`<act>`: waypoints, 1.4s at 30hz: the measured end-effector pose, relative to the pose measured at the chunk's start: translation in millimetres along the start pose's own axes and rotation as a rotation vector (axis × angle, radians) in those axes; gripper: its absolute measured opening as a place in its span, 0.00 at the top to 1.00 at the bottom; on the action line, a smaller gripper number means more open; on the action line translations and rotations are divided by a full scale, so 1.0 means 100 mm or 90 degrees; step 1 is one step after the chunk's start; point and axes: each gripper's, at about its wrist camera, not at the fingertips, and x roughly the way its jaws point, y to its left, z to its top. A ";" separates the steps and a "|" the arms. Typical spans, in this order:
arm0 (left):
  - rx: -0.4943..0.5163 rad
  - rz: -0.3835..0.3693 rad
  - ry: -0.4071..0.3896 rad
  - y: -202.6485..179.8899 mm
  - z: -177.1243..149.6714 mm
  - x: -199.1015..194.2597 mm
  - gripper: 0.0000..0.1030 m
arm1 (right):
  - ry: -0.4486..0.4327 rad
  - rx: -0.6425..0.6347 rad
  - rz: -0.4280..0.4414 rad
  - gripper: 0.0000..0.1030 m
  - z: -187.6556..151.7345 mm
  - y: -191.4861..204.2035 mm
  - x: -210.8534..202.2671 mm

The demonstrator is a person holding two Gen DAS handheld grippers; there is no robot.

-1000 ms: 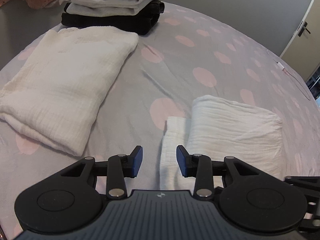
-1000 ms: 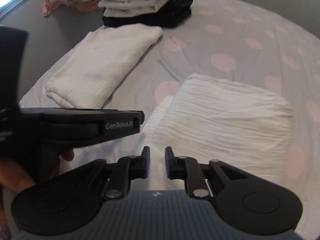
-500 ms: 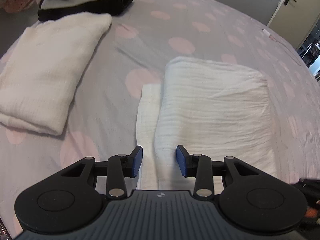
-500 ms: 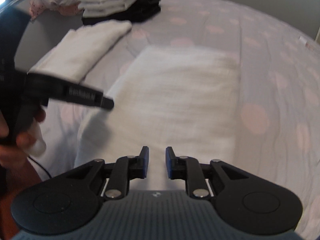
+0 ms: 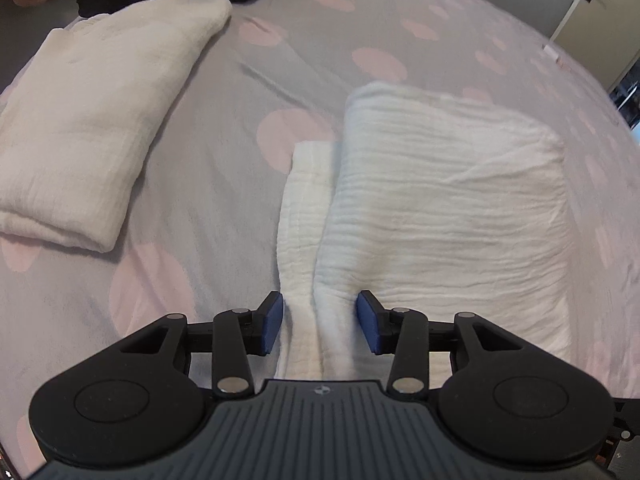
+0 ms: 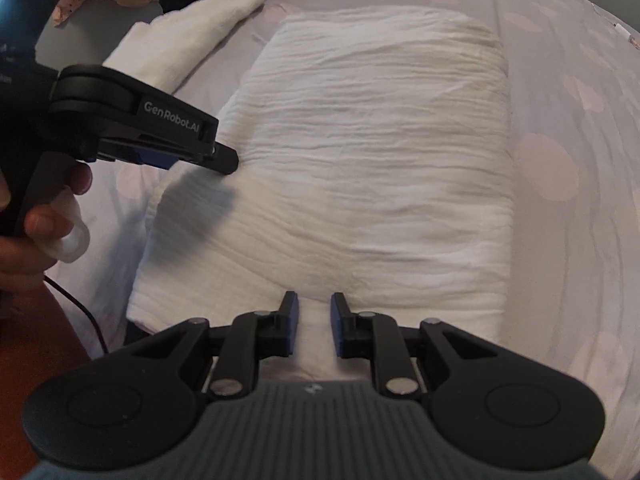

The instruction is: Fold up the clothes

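Left tool (image 5: 320, 322) now straddles white cloth's (image 5: 440, 208) bunched edge; jaws wider.

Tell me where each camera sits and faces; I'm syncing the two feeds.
Left wrist: on the left gripper, looking along its open blue-padded fingers over the near-left edge of the white crinkled folded cloth.
Right wrist: on the right gripper, facing the cloth's near edge; the left hand shows.
Shared: that cloth, the pink-dotted grey bedsheet.
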 end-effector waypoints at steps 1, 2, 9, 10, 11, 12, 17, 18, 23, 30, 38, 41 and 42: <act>-0.007 -0.008 -0.012 0.02 0.01 -0.03 0.53 | -0.010 0.003 0.007 0.80 -0.01 -0.02 -0.06; -0.014 -0.016 -0.025 0.04 0.02 -0.06 0.53 | -0.021 0.007 0.012 0.80 -0.01 -0.05 -0.11; -0.058 -0.068 -0.098 0.16 0.12 -0.19 0.53 | -0.115 0.044 -0.072 0.80 0.08 -0.43 -0.38; -0.064 -0.070 -0.102 0.20 0.15 -0.16 0.53 | -0.121 0.052 -0.086 0.79 0.09 -0.50 -0.38; -0.069 -0.073 -0.106 0.23 0.19 -0.13 0.53 | -0.125 0.063 -0.097 0.79 0.11 -0.61 -0.38; -0.074 -0.075 -0.110 0.27 0.23 -0.10 0.53 | -0.129 0.076 -0.103 0.79 0.12 -0.70 -0.38; -0.110 -0.101 -0.134 0.42 0.37 0.04 0.53 | -0.156 0.133 -0.102 0.79 0.13 -1.08 -0.38; -0.117 -0.111 -0.139 0.43 0.40 0.07 0.53 | -0.160 0.140 -0.095 0.79 0.11 -1.12 -0.37; -0.136 -0.163 -0.153 0.45 0.51 0.23 0.53 | -0.164 0.162 -0.061 0.78 0.06 -1.21 -0.22; -0.118 -0.191 -0.112 0.32 0.57 0.54 0.53 | -0.164 0.169 -0.037 0.77 0.05 -1.26 -0.10; -0.080 -0.215 -0.119 0.16 0.54 0.51 0.89 | -0.162 0.171 -0.046 0.75 0.05 -1.24 -0.07; -0.079 -0.208 -0.181 0.15 0.49 0.26 0.93 | -0.169 0.165 -0.052 0.75 0.05 -1.20 -0.12; -0.075 -0.211 -0.208 0.15 0.46 0.15 0.93 | -0.172 0.163 -0.054 0.75 0.05 -1.18 -0.14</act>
